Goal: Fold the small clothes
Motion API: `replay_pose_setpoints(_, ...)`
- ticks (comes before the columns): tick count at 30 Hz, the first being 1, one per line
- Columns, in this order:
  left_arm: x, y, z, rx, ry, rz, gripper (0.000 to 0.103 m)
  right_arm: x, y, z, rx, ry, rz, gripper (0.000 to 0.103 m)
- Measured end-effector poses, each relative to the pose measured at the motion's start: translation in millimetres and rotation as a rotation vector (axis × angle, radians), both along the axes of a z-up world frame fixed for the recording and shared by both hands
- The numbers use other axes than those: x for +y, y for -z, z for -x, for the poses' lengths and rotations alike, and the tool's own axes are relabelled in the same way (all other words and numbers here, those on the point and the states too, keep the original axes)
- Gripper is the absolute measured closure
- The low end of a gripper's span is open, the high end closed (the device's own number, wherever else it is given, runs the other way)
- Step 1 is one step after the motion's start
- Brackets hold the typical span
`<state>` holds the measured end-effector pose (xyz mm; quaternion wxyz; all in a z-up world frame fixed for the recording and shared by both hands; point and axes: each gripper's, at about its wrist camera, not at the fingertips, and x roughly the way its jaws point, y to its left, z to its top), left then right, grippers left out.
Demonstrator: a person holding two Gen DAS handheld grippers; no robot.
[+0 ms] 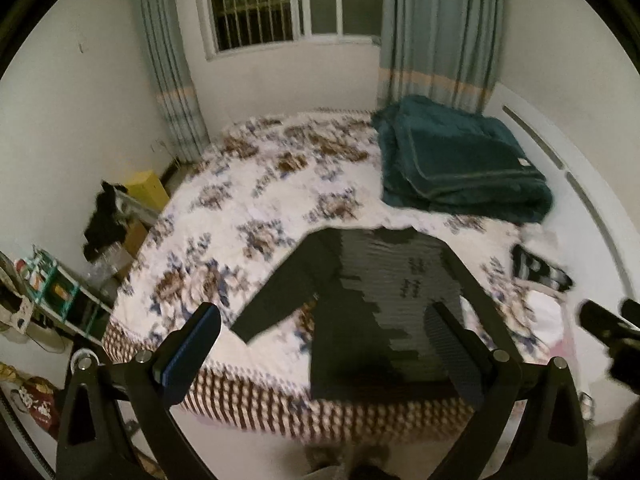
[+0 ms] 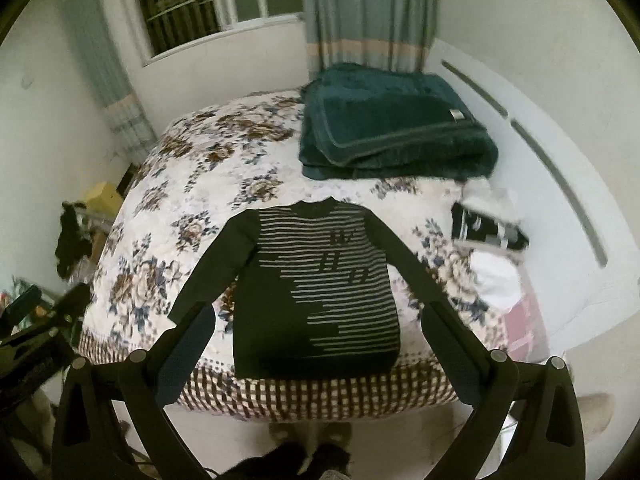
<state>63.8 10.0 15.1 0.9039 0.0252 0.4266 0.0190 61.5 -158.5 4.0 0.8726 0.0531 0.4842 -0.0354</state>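
Dim indoor light, motion blur, heavy fisheye warping at edges.

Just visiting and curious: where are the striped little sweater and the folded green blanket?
dark striped long-sleeved sweater (image 2: 320, 292), right wrist view, middle of its chest
folded teal plush blanket (image 2: 392, 120), right wrist view, its top layer

left claw: black frame, blue pad, silver screws | right claw: black, silver screws

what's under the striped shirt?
The striped shirt lies flat on the floral bedspread, hem at the checked border. Whatever is directly beneath the shirt is covered, so not visible.
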Motion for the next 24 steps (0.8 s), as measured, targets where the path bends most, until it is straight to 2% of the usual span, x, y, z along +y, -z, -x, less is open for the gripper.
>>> replay_pose_setpoints(3,2,26,-17,-0.034,-0.009,-0.025,0.000,-44,48,-17,0.029,0.120,0.004,0.000)
replay_pose_setpoints(6,-8,72,-40,-0.022,-0.005,-0.049,0.000,-89,109,-21,0.092,0.223,0.013,0.000)
replay_pose_setpoints(8,-22,113,-63,0.022,0.007,-0.083,0.000,-128,150,-21,0.155,0.298,0.000,0.000)
replay_pose_setpoints(9,-22,128,-54,0.029,0.011,-0.090,0.000,-149,172,-22,0.182,0.336,-0.015,0.000)
replay_pose_setpoints(11,-37,168,-73,0.070,0.016,-0.148,0.000,-196,218,-19,0.238,0.422,-0.037,0.000)
replay_pose_setpoints(12,-35,177,-65,0.076,0.017,-0.162,0.000,-215,237,-16,0.257,0.452,-0.051,0.000)
replay_pose_setpoints(15,-46,228,-76,0.117,0.018,-0.230,0.000,-285,305,-17,0.307,0.541,-0.082,0.000)
replay_pose_setpoints(17,-60,273,-87,0.151,0.024,-0.290,0.000,-329,355,-22,0.322,0.557,-0.081,0.000)
replay_pose_setpoints(19,-64,305,-91,0.176,0.021,-0.329,0.000,-364,394,-21,0.334,0.550,-0.053,0.000)
replay_pose_setpoints(20,-73,335,-98,0.206,0.015,-0.352,0.000,-379,417,-22,0.352,0.542,-0.036,0.002)
replay_pose_setpoints(21,-75,345,-99,0.219,0.009,-0.363,0.000,-393,443,-27,0.376,0.529,-0.021,0.006)
replay_pose_setpoints(24,-90,407,-111,0.299,-0.021,-0.387,0.000,-417,512,-46,0.438,0.439,0.059,0.007)
